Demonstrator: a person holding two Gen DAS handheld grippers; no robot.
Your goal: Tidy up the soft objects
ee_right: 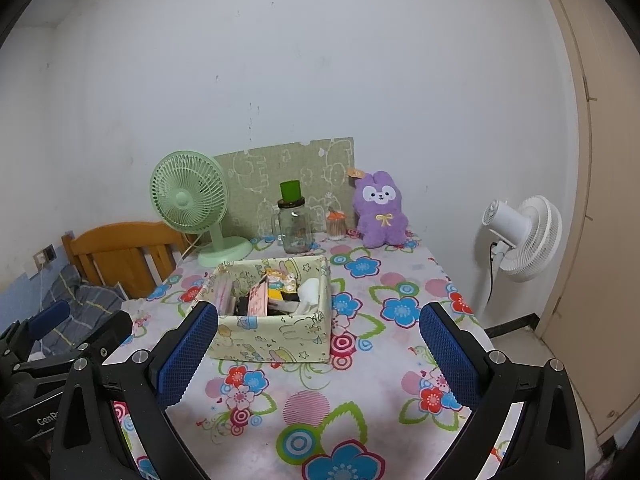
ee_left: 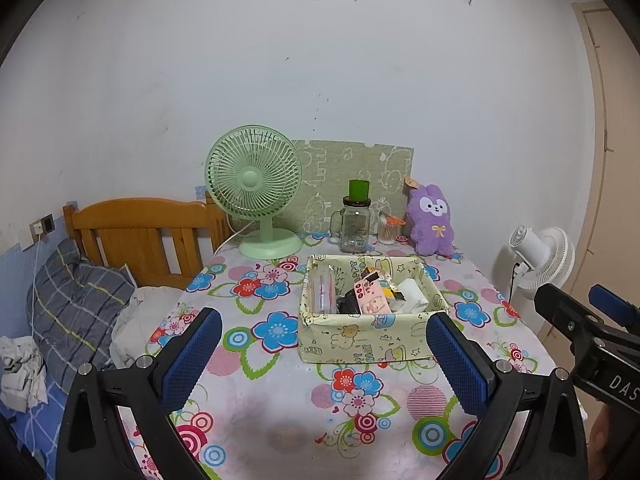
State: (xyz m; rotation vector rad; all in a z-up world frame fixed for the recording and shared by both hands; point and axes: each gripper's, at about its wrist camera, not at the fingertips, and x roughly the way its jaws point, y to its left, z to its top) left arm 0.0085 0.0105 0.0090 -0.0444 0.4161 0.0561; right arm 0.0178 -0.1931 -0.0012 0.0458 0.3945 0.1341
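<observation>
Your bench (ee_left: pixel 280 412) stretches ahead of both tools. The fabric box (ee_left: pixel 360 340) sits just beyond your left tool (ee_left: pixel 324 360), its fingers spread wide and holding nothing; your right tool (ee_right: pixel 318 356) hangs equally wide and empty just right of the box. The purple plush rabbit (ee_right: pixel 380 212) stands upright well beyond both, against the wall. This fits either tidying about to start or already finished; the step can't be judged.

A scuffed white wall (ee_right: pixel 320 60) backs the flowered table (ee_right: pixel 312 400), with a wooden bed frame (ee_left: pixel 140 236) left and what looks like a beige door (ee_right: pixel 592 200) right.
</observation>
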